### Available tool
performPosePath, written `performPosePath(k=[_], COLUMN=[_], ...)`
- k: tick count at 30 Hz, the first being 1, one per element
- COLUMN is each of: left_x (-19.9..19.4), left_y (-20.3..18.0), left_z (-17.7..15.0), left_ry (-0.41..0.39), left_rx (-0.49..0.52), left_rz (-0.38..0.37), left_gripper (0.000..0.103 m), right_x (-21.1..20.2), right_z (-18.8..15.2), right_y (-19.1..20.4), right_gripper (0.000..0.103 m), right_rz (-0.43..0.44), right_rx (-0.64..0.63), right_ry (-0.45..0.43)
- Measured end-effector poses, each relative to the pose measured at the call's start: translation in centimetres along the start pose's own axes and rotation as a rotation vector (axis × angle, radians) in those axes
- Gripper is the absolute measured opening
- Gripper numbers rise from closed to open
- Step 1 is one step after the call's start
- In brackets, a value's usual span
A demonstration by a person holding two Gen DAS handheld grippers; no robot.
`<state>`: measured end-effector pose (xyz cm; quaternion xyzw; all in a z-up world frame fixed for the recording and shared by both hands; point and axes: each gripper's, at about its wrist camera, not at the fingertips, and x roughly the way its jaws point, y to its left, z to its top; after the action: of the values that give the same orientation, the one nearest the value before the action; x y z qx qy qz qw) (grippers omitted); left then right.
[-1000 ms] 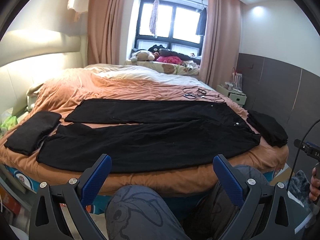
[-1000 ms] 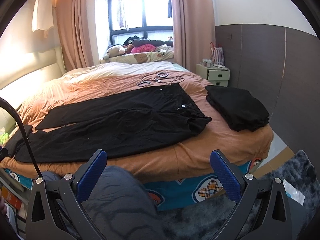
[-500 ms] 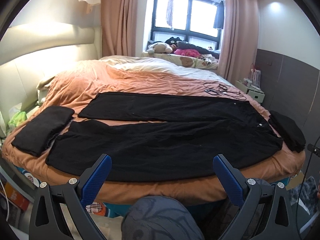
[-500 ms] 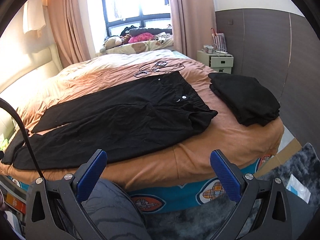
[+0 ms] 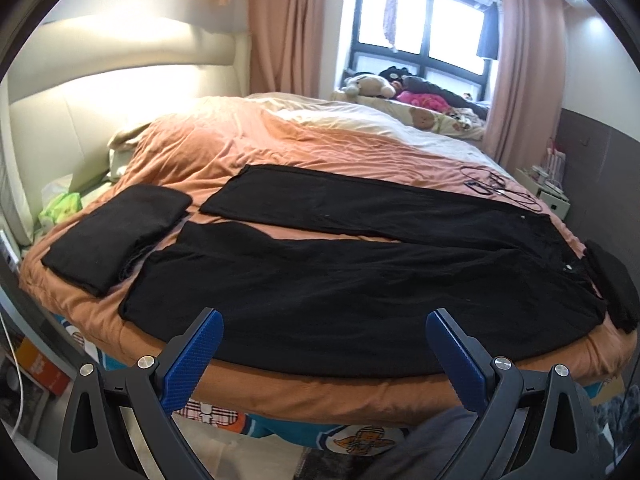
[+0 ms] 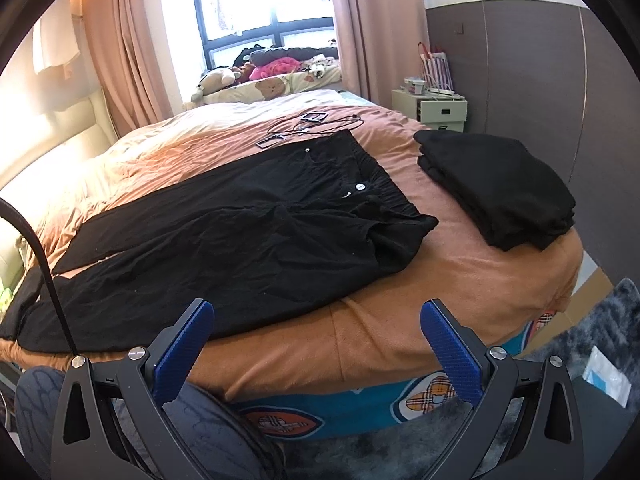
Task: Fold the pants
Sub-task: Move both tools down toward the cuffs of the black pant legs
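Note:
A pair of black pants [image 5: 352, 280] lies spread flat across the orange bedspread [image 5: 248, 148], legs to the left, waistband with a silver button to the right. It also shows in the right wrist view [image 6: 224, 240], waistband nearest. My left gripper [image 5: 324, 356] is open and empty, above the bed's near edge by the near leg. My right gripper [image 6: 316, 344] is open and empty, at the bed's near edge just short of the waistband corner.
A folded black garment [image 5: 116, 232] lies at the bed's left end. A stack of folded black clothes [image 6: 500, 188] lies at the right end. Black cables [image 6: 312, 124] lie beyond the waistband. A white nightstand [image 6: 436, 110] stands by the wall. A grey rug [image 6: 600, 360] covers the floor.
Both grippers have moved up and forward toward the bed; the pants now look larger and closer. The person's knees have dropped mostly out of the left view. Jaws unchanged.

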<state>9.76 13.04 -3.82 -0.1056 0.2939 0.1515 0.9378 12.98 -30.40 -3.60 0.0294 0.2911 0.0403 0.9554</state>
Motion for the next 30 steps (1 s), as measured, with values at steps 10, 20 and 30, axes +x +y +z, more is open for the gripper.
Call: performPosePath(k=[10, 20, 30], left_x=[2.8, 5.6, 8.5], left_y=[5.7, 11.0, 14.8], left_z=[-0.5, -1.6, -2.9], left_ry=[0.033, 0.077, 0.138], left_rx=[-0.134, -0.265, -0.376], left_rz=[0.056, 0.059, 0.06], left_gripper=[0.098, 0.086, 0.078], right_x=[2.8, 6.7, 10.1], right_z=[0.3, 0.6, 0.7], right_y=[-2.4, -4.3, -5.6], right_gripper=[0.103, 0.103, 0.103], right_rz=[0.026, 0.056, 0.071], right_rx=[0.065, 0.138, 0.163], right_ry=[0.036, 0.109, 0.18])
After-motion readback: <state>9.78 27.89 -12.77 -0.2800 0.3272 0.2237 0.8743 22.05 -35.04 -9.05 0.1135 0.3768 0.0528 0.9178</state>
